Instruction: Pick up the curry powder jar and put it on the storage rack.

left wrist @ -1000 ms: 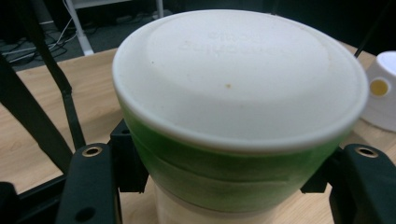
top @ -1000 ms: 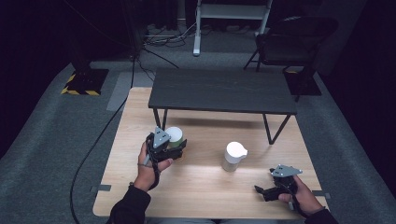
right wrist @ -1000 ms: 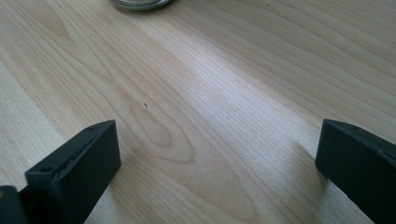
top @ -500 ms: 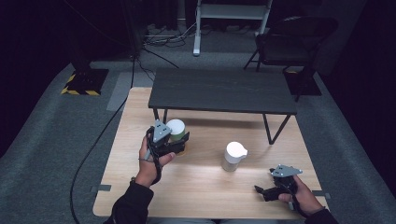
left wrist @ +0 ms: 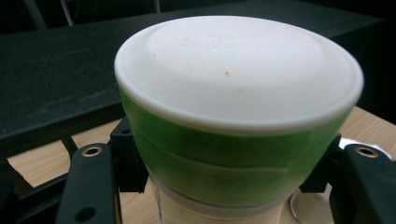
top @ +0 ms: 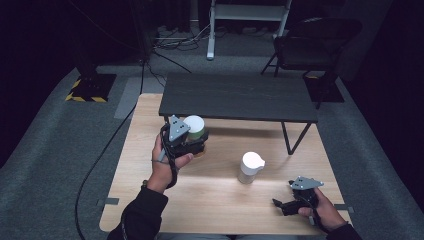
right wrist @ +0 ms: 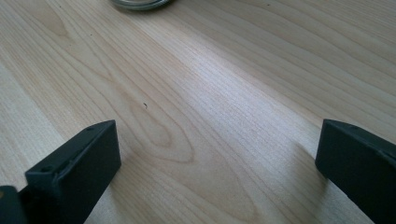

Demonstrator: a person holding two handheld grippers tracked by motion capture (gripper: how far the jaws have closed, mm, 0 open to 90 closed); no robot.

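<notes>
We have the green-banded container with the white domed lid (left wrist: 238,116) clamped low on its body between our left gripper's (top: 186,142) jaws, held upright over the far left part of the light wooden table (top: 210,200), probably so the lid stays free and the contents level. Near it stands a white lidded jar (top: 249,167). Our right gripper (top: 289,204) rests at the near right, jaws spread wide and empty.

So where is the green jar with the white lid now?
In the high view the green jar is at the table's left side, held in the left gripper, close to the dark bench and left of the white bottle.
</notes>
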